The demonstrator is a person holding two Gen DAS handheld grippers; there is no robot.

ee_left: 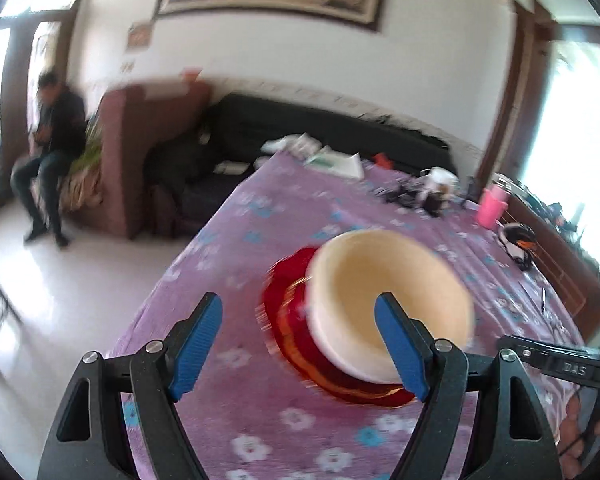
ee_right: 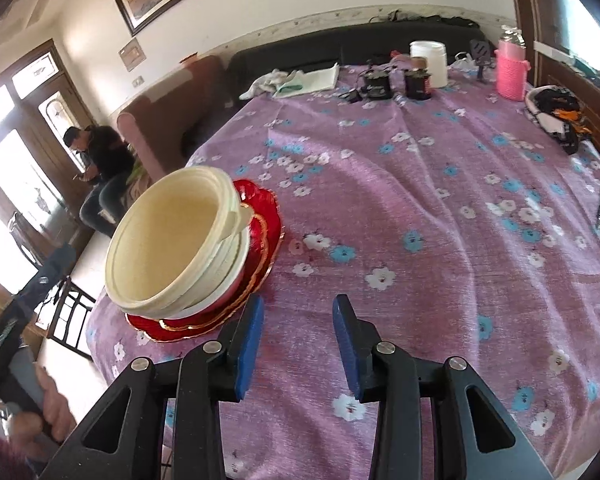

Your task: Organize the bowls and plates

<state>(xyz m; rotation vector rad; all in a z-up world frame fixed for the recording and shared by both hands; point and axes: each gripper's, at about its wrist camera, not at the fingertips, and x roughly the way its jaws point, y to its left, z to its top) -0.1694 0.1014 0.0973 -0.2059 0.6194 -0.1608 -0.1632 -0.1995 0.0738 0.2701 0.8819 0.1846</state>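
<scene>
Cream bowls sit nested in a stack on red plates with gold scalloped rims, near the table's left edge. The same stack shows blurred in the left wrist view, bowls on the red plates. My left gripper is open and empty, hovering above the table just short of the stack. My right gripper is open and empty, to the right of the stack, above the cloth.
A purple flowered tablecloth covers the table. At the far end stand a white jar, a pink holder, dark gadgets and a folded cloth. A helmet-like object lies at right. A person sits at left.
</scene>
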